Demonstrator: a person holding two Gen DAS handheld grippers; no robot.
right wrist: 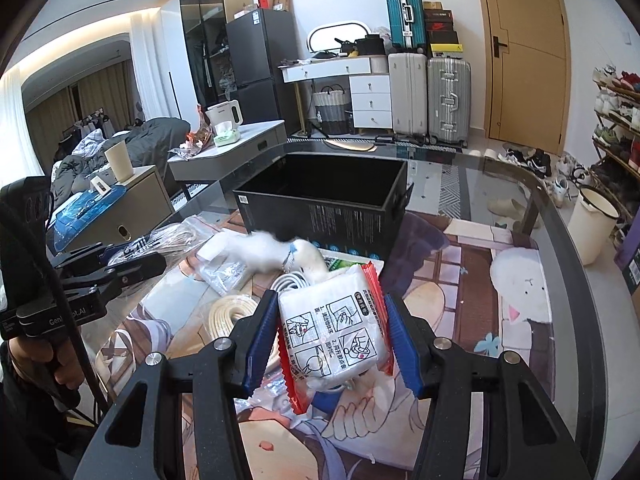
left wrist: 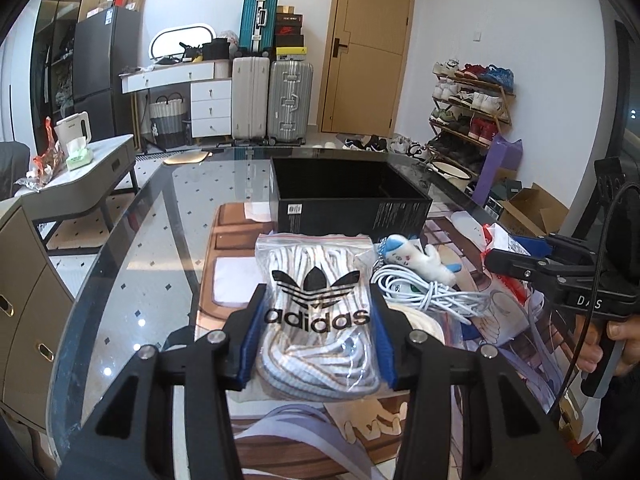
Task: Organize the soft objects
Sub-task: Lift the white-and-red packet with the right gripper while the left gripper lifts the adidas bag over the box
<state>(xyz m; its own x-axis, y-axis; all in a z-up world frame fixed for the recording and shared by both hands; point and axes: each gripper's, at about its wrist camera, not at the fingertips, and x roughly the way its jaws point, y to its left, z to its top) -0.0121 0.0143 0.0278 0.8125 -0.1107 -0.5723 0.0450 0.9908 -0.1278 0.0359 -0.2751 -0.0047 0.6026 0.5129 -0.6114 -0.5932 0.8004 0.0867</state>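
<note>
My left gripper (left wrist: 318, 336) is shut on a clear Adidas bag of white laces (left wrist: 316, 308), held just above the printed mat. My right gripper (right wrist: 334, 336) is shut on a white packet with red edges (right wrist: 334, 326). The open black box (left wrist: 348, 196) stands just beyond both; it also shows in the right wrist view (right wrist: 324, 200). A white plush toy (left wrist: 416, 258) and a coiled white cable (left wrist: 428, 294) lie on the mat between the grippers. In the right wrist view the plush toy (right wrist: 280, 254) looks blurred.
The glass table (left wrist: 132, 264) carries a printed mat (right wrist: 460, 280). A cream rope coil (right wrist: 232, 310) and clear plastic bags (right wrist: 224, 268) lie left of the packet. Suitcases, a shoe rack and a side table stand beyond the table.
</note>
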